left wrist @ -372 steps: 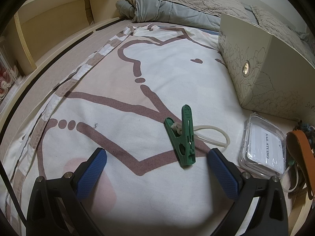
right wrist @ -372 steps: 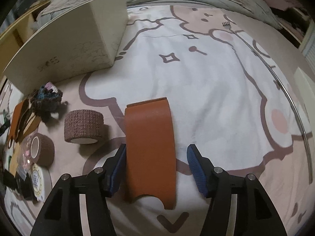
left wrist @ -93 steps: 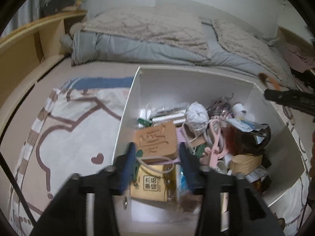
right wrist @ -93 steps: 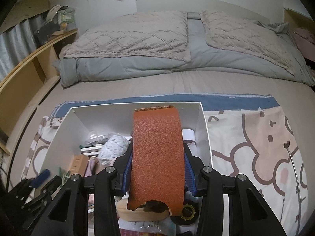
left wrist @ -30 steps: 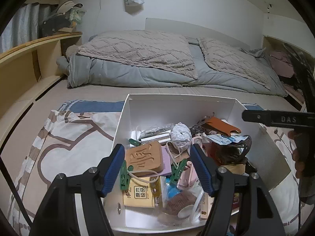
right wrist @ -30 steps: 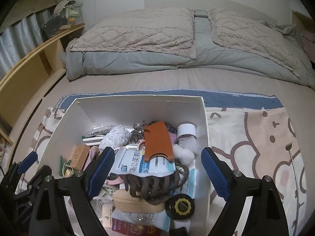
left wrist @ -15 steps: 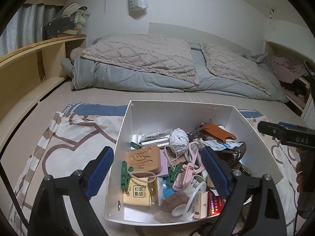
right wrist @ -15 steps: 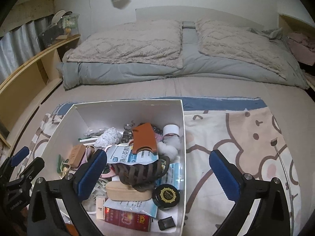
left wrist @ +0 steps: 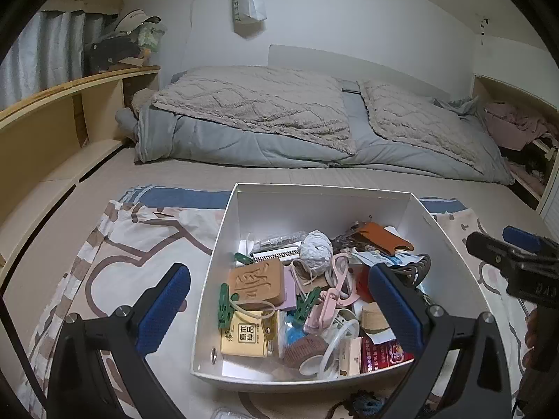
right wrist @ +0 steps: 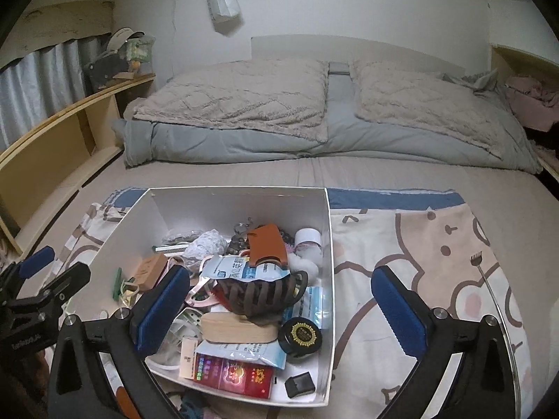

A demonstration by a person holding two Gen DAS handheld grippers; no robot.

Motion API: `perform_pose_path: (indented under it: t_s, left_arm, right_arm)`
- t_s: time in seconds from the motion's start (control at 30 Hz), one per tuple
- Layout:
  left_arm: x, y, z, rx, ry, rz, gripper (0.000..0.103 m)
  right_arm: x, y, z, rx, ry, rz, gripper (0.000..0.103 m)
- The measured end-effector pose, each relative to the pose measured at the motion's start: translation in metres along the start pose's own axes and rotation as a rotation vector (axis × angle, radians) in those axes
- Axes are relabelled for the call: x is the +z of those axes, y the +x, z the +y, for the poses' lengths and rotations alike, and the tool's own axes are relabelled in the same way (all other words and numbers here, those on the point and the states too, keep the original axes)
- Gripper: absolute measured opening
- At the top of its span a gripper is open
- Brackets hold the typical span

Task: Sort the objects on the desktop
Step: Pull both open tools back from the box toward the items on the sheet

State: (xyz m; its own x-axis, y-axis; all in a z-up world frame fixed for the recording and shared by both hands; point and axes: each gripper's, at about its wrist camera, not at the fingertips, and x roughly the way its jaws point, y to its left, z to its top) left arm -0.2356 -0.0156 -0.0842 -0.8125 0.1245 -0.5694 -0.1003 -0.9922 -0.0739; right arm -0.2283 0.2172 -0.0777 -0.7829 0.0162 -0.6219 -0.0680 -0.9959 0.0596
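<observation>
A white box [left wrist: 314, 209] [right wrist: 237, 206] on the bed holds several small objects. On top of the pile lies the orange leather case [left wrist: 384, 239] [right wrist: 267, 244]. A wooden block [left wrist: 256, 281] and a green clip [left wrist: 223, 303] rest at the box's left side. A brown hair claw [right wrist: 258, 293] sits in the middle. My left gripper [left wrist: 276, 270] hovers above the box, its jaws opening with nothing pressed between them. My right gripper [right wrist: 279, 272] hangs over the box's right wall, open and empty.
The box stands on a cartoon-printed sheet [right wrist: 419, 262]. Behind it lies a grey duvet [left wrist: 244, 146] with two quilted pillows. A wooden shelf [left wrist: 52, 111] runs along the left. A few loose items [left wrist: 363, 401] lie in front of the box.
The orange case, held by my right gripper three seconds ago, now lies in the box. Both pairs of jaws have spread wider. The right gripper has slid to the right.
</observation>
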Motion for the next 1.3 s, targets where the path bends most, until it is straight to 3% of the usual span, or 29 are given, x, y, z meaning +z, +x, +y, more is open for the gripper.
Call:
perform_pose_path:
  t_s: [0.53,1.1,1.3]
  left_arm:
    - [0.004,-0.029,-0.002,0.01,-0.022,-0.036,0.103]
    - [0.011,-0.064,-0.005,0.005,0.003,-0.079,0.103]
    - [0.009,-0.086,-0.007,-0.003,0.053,-0.099,0.103]
  right_arm:
    - [-0.008,-0.03,0.006,0.011,-0.012,-0.065,0.103]
    - [-0.009,-0.071,0.013,0.042,-0.054,-0.118,0.103]
    - [-0.013,-0.093,0.016,0.061,-0.083,-0.139,0.103]
